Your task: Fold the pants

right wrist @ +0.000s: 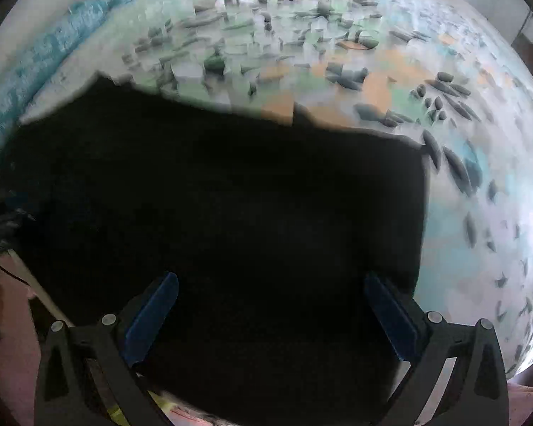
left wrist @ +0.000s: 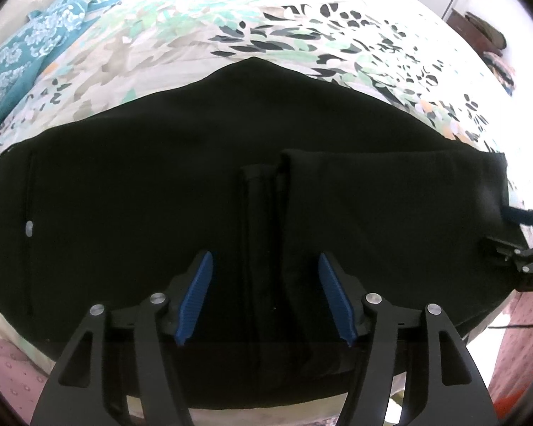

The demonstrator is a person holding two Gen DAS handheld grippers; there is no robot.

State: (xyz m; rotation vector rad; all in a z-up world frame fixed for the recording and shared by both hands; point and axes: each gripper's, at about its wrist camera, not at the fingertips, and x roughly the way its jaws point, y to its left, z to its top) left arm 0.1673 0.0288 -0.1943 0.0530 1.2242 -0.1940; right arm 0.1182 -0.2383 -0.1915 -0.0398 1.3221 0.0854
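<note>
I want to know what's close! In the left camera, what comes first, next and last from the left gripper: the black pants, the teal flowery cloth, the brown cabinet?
1. Black pants: right under the left gripper, its jaws open.
2. Teal flowery cloth: far upper left, on the patterned bedsheet.
3. Brown cabinet: upper right, beyond the bed's edge.

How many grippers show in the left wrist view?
2. The left gripper fills the bottom centre, jaws apart over the black pants. The right gripper pokes in at the right edge, by the folded leg; only part of it shows.
</note>
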